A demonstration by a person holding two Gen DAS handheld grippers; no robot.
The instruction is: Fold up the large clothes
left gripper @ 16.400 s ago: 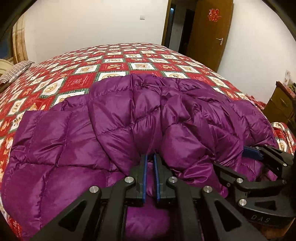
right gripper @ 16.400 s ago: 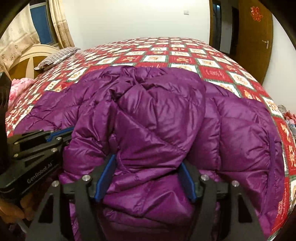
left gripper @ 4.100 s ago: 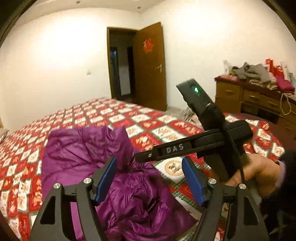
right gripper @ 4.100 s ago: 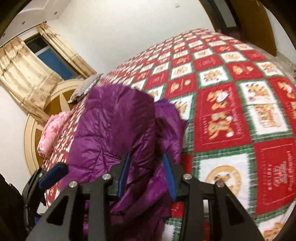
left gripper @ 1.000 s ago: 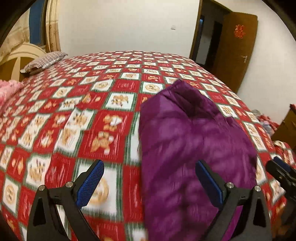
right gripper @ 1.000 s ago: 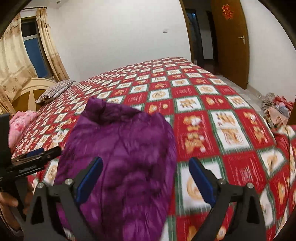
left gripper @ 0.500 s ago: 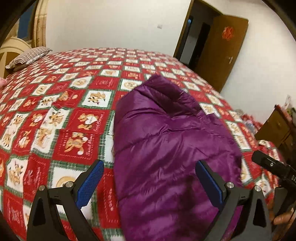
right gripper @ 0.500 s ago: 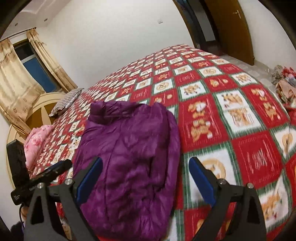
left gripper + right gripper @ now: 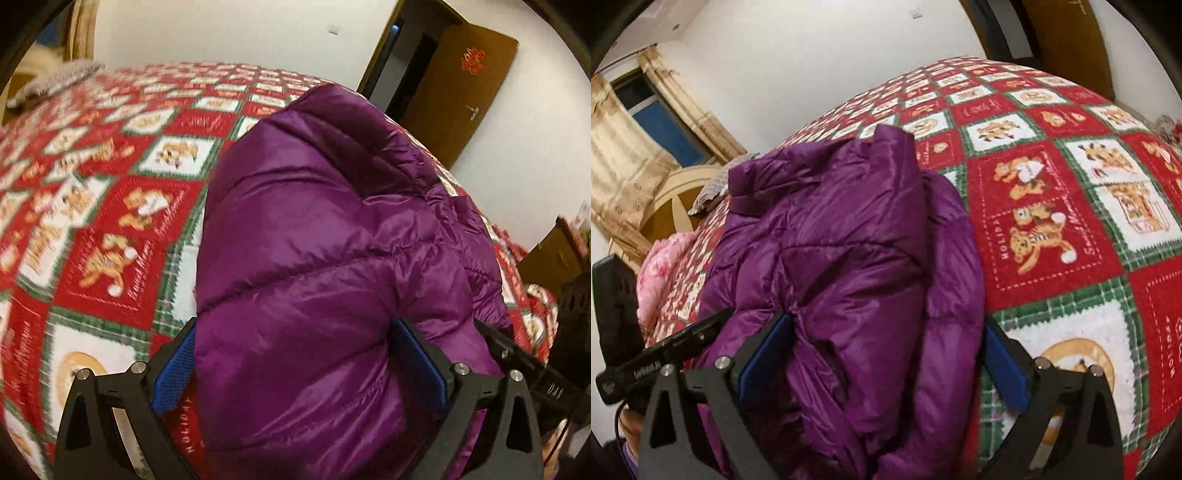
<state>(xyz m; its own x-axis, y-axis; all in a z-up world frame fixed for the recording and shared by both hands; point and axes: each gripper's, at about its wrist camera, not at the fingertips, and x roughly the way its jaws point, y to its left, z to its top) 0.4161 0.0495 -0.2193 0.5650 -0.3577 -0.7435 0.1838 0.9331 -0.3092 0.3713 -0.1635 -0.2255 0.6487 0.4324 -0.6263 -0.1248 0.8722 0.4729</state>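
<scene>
A purple quilted down jacket (image 9: 332, 240) lies folded into a long bundle on the red and green checked bed cover (image 9: 103, 240). My left gripper (image 9: 295, 365) stands wide open over the bundle's near end, its blue pads on either side of the padding. In the right wrist view the jacket (image 9: 842, 240) also bulges between the jaws of my right gripper (image 9: 882, 354), which are opening and do not clamp it. The left gripper (image 9: 665, 354) shows at that view's left edge, and the right gripper (image 9: 524, 365) at the left view's right edge.
A striped pillow (image 9: 709, 192) and a pink cloth (image 9: 661, 266) lie by the wooden headboard (image 9: 676, 195). The bed cover (image 9: 1052, 221) stretches to the right of the jacket. A brown door (image 9: 461, 92) stands open beyond the bed, and a wooden dresser (image 9: 554, 254) is at the right.
Both grippers have sunk and moved in on the near end of the jacket. It lay ahead of the jaws before and now fills the gap between each pair.
</scene>
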